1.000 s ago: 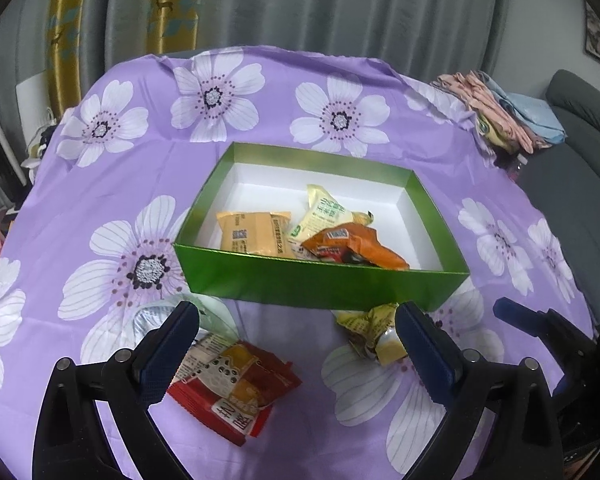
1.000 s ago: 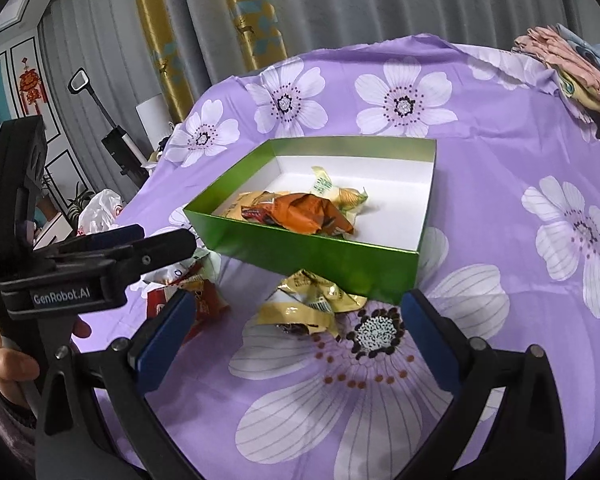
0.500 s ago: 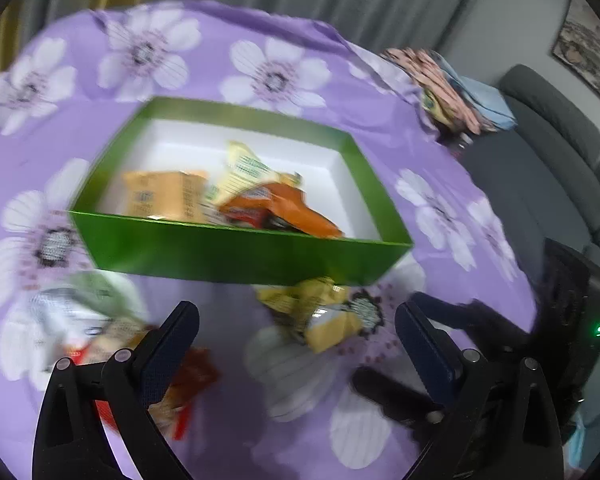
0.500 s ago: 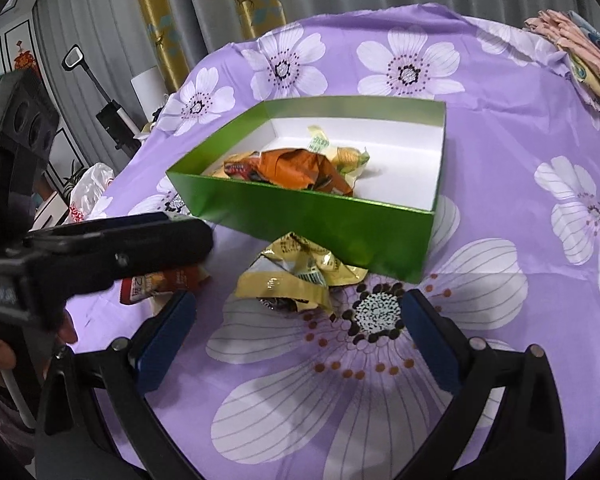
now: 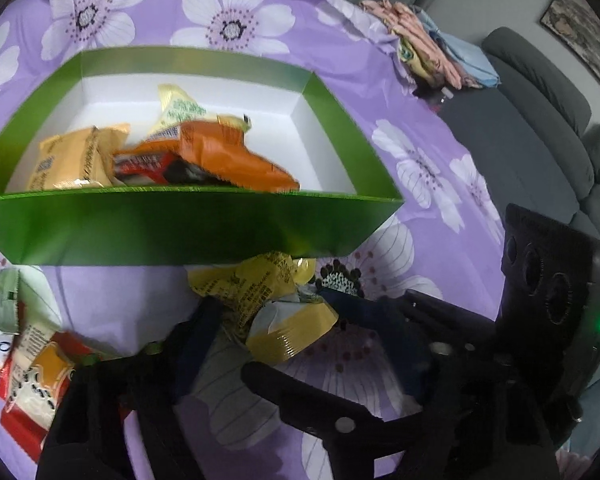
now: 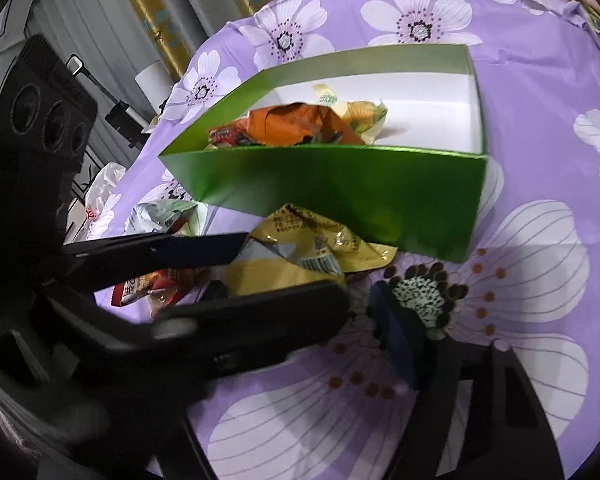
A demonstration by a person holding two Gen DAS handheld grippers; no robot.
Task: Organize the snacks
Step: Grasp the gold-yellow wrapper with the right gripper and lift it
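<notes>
Only illegible print on yellow packet (image 5: 260,296)

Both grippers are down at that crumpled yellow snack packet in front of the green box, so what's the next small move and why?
Probably finish closing on the crumpled yellow foil snack packet, then lift it: both grippers' jaws have just been closing around it, and it lies on the cloth just outside the green cardboard box.

Left tool (image 5: 276,320): fingers blurred, right one buried behind right tool's (image 6: 300,300) black body, so can't tell if pads press the yellow packet (image 5: 260,300). Right view: left tool's arm crosses in front, hiding right tool's own left finger and part of the packet. Red packet (image 5: 28,384) cut by left edge, partly under the tool. Green box's (image 5: 180,228) near wall hides the lower halves of the snacks inside. Print on all wrappers too small/blurred to read.
</notes>
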